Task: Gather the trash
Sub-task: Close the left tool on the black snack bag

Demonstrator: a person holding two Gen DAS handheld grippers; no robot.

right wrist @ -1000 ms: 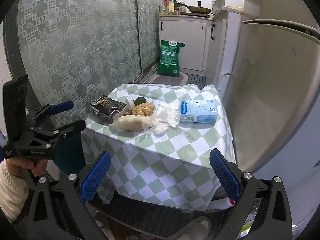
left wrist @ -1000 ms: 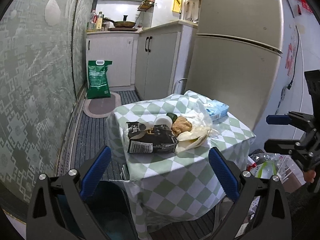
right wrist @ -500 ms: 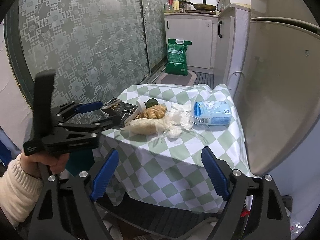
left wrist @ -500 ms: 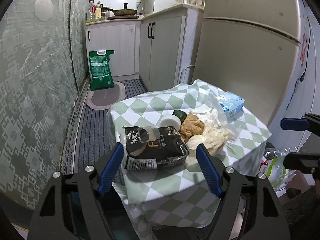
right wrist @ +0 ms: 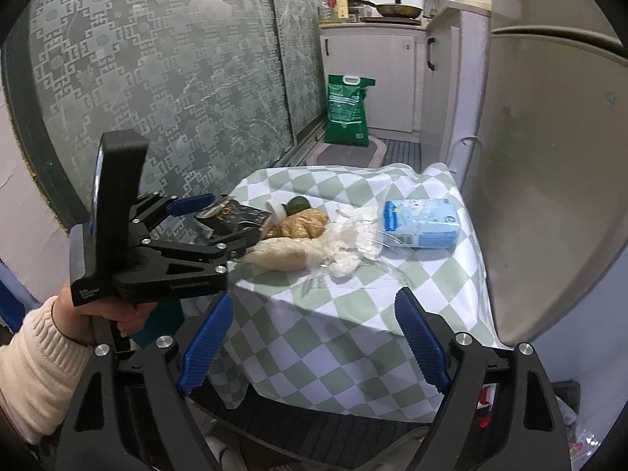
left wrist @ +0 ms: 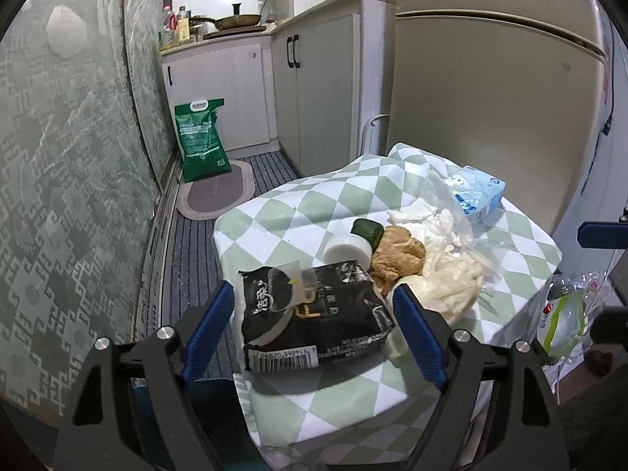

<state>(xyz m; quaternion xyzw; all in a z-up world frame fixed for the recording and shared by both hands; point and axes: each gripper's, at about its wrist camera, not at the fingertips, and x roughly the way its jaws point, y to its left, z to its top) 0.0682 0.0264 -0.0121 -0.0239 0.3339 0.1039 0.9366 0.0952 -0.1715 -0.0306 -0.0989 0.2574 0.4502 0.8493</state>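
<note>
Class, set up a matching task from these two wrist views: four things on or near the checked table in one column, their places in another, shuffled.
Things
1. black foil snack packet
2. pale blue tissue pack
3. green sack with a white handle
4. round white plastic lid

Places
A. on the floor by the white cabinets
B. between the left claw's blue fingers
C. table edge nearest the fridge
D. beside the green item, behind the packet

Pairs: 1-B, 2-C, 3-A, 4-D
</note>
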